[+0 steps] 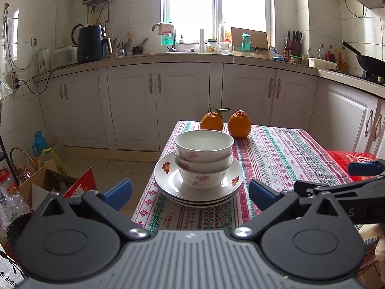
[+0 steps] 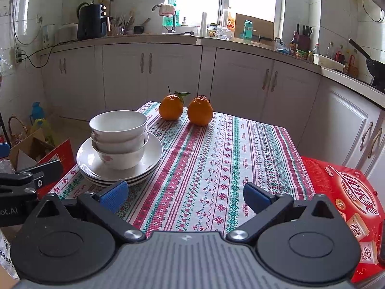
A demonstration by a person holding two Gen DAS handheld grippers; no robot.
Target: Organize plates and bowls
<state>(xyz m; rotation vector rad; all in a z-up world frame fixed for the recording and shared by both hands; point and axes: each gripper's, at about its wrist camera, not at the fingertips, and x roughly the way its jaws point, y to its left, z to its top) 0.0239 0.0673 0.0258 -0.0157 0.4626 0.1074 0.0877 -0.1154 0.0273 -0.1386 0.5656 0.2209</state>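
**Both claws wide open, bowls stacked on plates**

In the left wrist view, the left claw (image 1: 190,191) stands wide open and holds nothing; its blue padded fingers (image 1: 119,191) lie on both sides of the dishes but do not touch them. Between them, at 12 o'clock from this claw, is the stack of white shallow plates with small red flower prints (image 1: 168,180), near the left edge of the surface covered with a striped red, green and white patterned cloth (image 1: 276,159). Inside the top plate sit three white ceramic bowls with pink flower prints (image 1: 204,159), nested one in another and upright. Behind the bowls, at the far edge of the surface, two round orange citrus fruits (image 1: 226,122) stand just beside each other; the left one has a green leaf.

In the right wrist view, the right claw (image 2: 185,198) is also spread wide and empty, above the bare cloth. From it the plates and bowls lie at about 10 o'clock, the fruits at 12 o'clock. At 3 o'clock a red printed cardboard box (image 2: 341,187) is beside the surface.
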